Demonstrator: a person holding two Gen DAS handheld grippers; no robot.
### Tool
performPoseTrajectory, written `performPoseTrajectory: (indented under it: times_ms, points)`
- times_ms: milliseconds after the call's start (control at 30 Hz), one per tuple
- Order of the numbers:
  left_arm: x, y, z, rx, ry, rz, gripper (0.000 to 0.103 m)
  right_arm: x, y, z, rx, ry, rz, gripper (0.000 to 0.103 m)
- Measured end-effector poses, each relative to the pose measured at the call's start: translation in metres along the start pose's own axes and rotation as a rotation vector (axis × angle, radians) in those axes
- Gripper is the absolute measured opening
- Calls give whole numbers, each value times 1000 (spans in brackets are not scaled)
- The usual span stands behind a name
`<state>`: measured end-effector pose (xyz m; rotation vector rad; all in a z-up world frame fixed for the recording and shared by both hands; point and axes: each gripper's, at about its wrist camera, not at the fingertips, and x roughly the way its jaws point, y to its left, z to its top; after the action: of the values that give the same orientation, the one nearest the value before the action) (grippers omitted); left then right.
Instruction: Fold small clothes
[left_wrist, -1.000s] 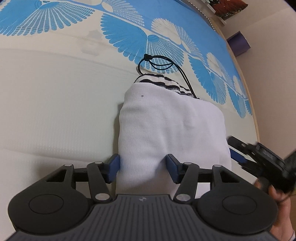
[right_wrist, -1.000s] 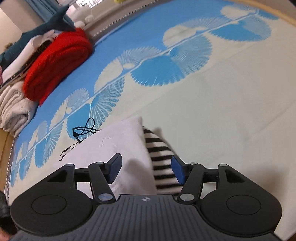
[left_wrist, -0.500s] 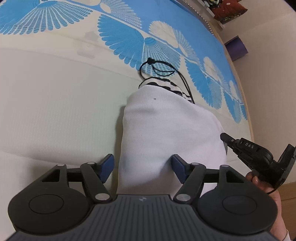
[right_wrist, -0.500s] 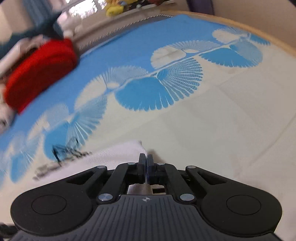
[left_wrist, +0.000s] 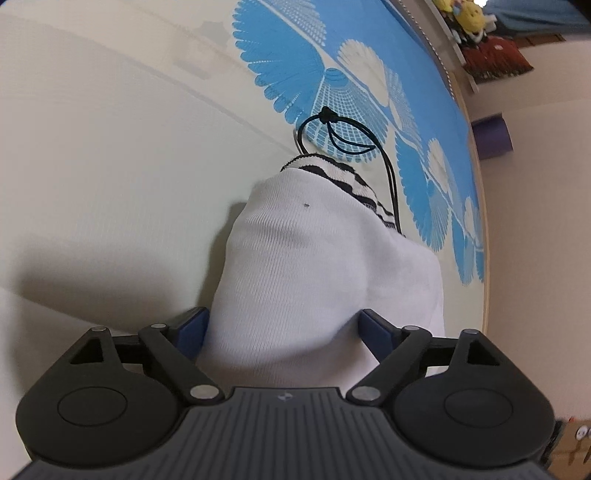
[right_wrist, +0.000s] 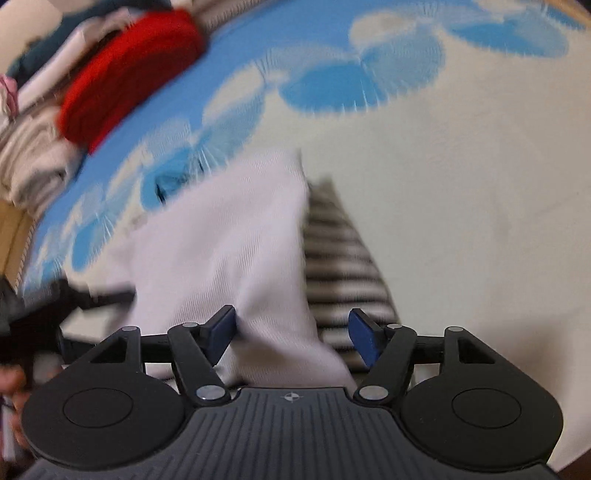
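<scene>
A folded white ribbed garment (left_wrist: 314, 266) lies on the cream and blue bedspread (left_wrist: 110, 184), with a black-and-white striped part (left_wrist: 347, 173) showing under its far end. My left gripper (left_wrist: 282, 330) straddles the near end; its jaws are opening wide, with the white cloth between the blue pads (left_wrist: 192, 328). In the blurred right wrist view, my right gripper (right_wrist: 291, 336) has its jaws opening over a corner of the white garment (right_wrist: 229, 240) and the striped part (right_wrist: 340, 251). The pads do not pinch the cloth. A dark blur at the left edge is the left gripper (right_wrist: 55, 306).
A black cord loop (left_wrist: 343, 133) lies just beyond the garment. A red folded cloth (right_wrist: 129, 70) and a pile of pale clothes (right_wrist: 33, 162) sit at the far left. The bed's wooden edge (left_wrist: 484, 221) and a purple object (left_wrist: 493, 136) are to the right.
The left jaws have spread wider around the white cloth and the view has sunk closer. The right jaws were shut half a second ago and now stand apart. The right gripper has left the left view.
</scene>
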<state>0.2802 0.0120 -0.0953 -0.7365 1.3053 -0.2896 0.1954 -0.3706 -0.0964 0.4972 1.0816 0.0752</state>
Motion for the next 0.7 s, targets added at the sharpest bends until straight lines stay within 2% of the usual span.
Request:
performPoseTrajectory:
  times_ms: [67, 100, 133, 200, 233, 267, 367, 433, 467, 500, 533, 600, 633, 700]
  points:
    - [2, -3, 0, 6, -18, -4, 85, 7, -1, -3, 11, 6, 4, 46]
    - [1, -7, -1, 33, -36, 0, 75, 8, 0, -2, 22, 3, 24, 26]
    - [-2, -10, -1, 62, -54, 6, 61, 9, 2, -2, 34, -6, 32, 18]
    - [-16, -17, 2, 100, -105, -2, 44, 7, 10, -1, 37, -36, 27, 14]
    - [-24, -20, 5, 117, -130, -15, 42, 7, 15, 0, 41, -50, 25, 13]
    - [-37, -26, 7, 161, -174, -14, 42, 5, 19, -2, 48, -66, 29, 12]
    - [-75, -47, 6, 347, -349, 64, 42, 0, 35, 6, 45, -138, 83, 11]
    - [-95, -48, 9, 410, -439, 94, 43, 0, 56, 11, 11, -192, 126, 11]
    - [-103, -45, 12, 412, -468, 102, 45, 1, 66, 12, -2, -215, 142, 11]
    - [-109, -39, 17, 393, -492, 116, 52, 3, 76, 14, -8, -235, 157, 11]
    - [-113, -33, 20, 364, -513, 142, 64, 5, 83, 15, -7, -248, 168, 11]
    - [-123, -19, 27, 298, -568, 226, 74, 15, 97, 18, -14, -262, 167, 11]
    - [-128, -13, 27, 286, -579, 240, 74, 22, 104, 19, -28, -254, 152, 11]
    - [-137, -6, 26, 299, -543, 212, 71, 41, 115, 22, -64, -221, 103, 10]
